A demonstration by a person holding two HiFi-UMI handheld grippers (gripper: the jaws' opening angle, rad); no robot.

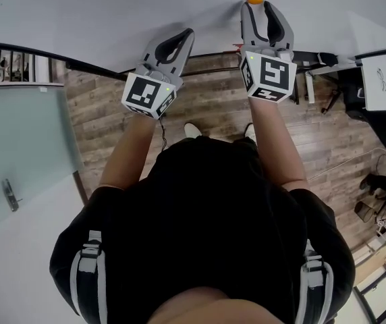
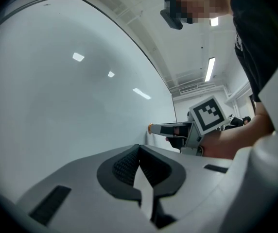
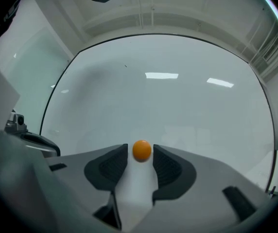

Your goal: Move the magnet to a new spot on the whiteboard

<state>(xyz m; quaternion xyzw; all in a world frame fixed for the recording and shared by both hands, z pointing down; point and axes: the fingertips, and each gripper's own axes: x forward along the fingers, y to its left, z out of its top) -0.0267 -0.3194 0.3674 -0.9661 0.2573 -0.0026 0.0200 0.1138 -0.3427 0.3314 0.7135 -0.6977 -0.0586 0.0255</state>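
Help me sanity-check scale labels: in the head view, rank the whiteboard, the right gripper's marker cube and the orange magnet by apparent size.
1. whiteboard, spanning the top.
2. marker cube on the right gripper, enlarged by nearness.
3. magnet, a small orange dot at its jaw tips.

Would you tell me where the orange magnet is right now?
The magnet sits on the whiteboard between the right gripper's open fingers, near the head view's top edge.

The person wears a black short-sleeved top with grey, white-edged shoulder straps and white shoes. The left tool and right tool are pale grey shells with black ribbed pads, each backed by a white cube bearing black square markers.
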